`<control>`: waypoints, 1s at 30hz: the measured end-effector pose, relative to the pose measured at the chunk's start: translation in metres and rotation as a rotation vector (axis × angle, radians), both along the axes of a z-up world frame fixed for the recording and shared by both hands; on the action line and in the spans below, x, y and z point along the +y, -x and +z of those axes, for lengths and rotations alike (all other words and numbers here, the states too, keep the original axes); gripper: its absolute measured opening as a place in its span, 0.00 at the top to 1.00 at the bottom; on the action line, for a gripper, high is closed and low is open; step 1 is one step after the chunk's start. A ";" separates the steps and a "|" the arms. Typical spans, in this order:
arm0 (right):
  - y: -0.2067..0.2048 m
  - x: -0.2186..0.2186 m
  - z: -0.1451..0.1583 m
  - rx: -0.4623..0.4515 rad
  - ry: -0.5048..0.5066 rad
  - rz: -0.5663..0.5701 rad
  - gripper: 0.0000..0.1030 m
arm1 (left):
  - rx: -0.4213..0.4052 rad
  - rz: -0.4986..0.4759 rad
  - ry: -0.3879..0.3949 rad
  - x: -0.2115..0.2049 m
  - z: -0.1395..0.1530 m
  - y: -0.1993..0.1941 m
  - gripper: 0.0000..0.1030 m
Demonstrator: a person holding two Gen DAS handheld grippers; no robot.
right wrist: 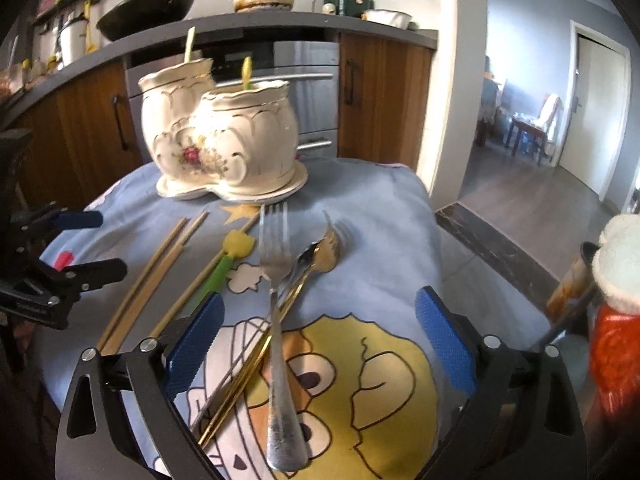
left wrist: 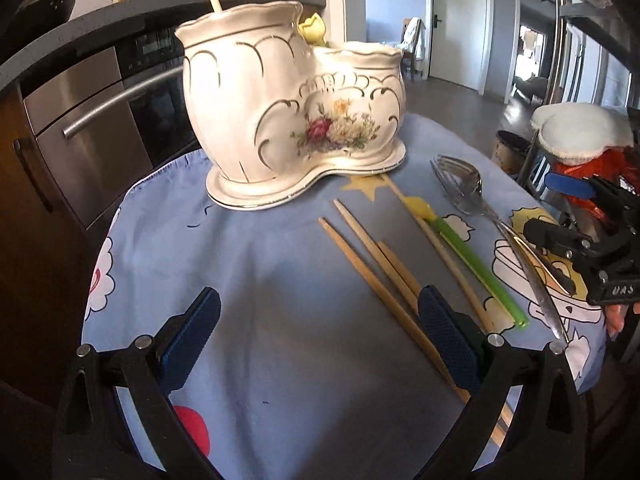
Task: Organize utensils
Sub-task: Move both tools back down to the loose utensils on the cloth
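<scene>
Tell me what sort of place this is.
Most likely a home kitchen: a steel oven is built in under a counter that holds a wok, and a doorway at the right opens onto a room with chairs.

1. The tabletop (right wrist: 380, 216) is draped in a blue cartoon-print cloth (left wrist: 280, 300) with a large yellow face
2. At the far end stands a white ceramic holder (left wrist: 296, 108) with gold trim and a flower motif
3. Bamboo chopsticks (left wrist: 372, 264) lie loose in front of it, pointing toward the holder
4. Beside them lies a green straw-like stick with a yellow top (left wrist: 460, 256)
5. A silver fork (right wrist: 276, 312) lies across a gold-handled spoon (right wrist: 296, 292) on the cartoon face
</scene>
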State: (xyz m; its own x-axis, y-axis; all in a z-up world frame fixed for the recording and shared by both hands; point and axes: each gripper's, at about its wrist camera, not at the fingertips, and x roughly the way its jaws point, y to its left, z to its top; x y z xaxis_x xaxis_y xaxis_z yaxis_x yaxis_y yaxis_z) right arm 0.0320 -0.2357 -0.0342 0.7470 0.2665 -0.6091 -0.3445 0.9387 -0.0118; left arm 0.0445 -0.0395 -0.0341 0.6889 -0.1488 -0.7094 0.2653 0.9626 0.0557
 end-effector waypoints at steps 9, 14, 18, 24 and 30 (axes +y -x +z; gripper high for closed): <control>0.000 0.009 -0.007 0.040 0.030 0.031 0.55 | 0.039 0.019 -0.050 -0.006 -0.008 -0.006 0.17; -0.001 0.010 -0.008 0.047 0.023 0.038 0.57 | 0.074 0.023 -0.037 -0.006 -0.010 -0.013 0.26; -0.001 0.008 -0.007 0.048 0.015 0.038 0.57 | 0.088 0.013 -0.028 -0.010 -0.011 -0.014 0.29; -0.003 0.006 -0.005 0.049 -0.004 0.040 0.57 | 0.078 -0.007 0.001 -0.017 -0.001 -0.007 0.29; -0.001 0.003 -0.005 0.046 -0.030 0.047 0.57 | 0.111 -0.002 -0.032 -0.026 -0.010 -0.007 0.31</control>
State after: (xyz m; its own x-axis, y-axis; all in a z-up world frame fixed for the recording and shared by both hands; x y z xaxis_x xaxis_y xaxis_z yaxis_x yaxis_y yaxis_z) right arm 0.0329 -0.2329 -0.0388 0.7045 0.3190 -0.6339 -0.3875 0.9213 0.0330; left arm 0.0510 -0.0656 -0.0442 0.6058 -0.1257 -0.7856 0.2730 0.9603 0.0568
